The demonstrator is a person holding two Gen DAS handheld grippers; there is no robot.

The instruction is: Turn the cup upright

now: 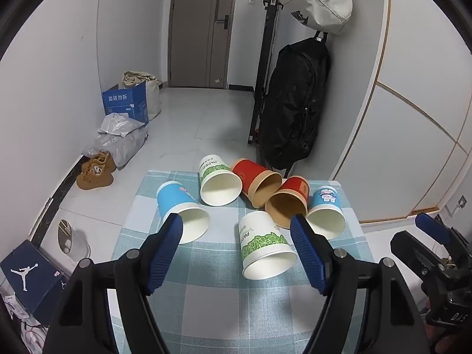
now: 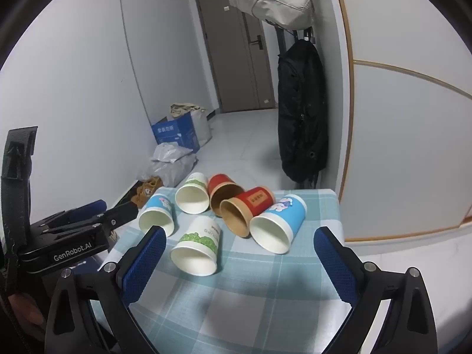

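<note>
Several paper cups lie on their sides on a blue checked tablecloth (image 1: 206, 303), mouths toward me. Nearest is a white cup with green leaves (image 1: 264, 243), also in the right wrist view (image 2: 198, 244). Behind it lie a blue cup at left (image 1: 180, 209), a second white-green cup (image 1: 216, 181), two red cups (image 1: 259, 184) (image 1: 290, 203) and a blue cup at right (image 1: 324, 211). My left gripper (image 1: 236, 230) is open and empty, with the near white-green cup between its fingers' line. My right gripper (image 2: 240, 240) is open and empty, just before the cups.
The table is small; its edges drop to a white tiled floor. A black backpack (image 1: 295, 103) hangs at the right behind the table. Bags, a blue box (image 1: 125, 103) and brown shoes (image 1: 96, 171) lie along the left wall. A shoebox (image 1: 29, 274) sits at lower left.
</note>
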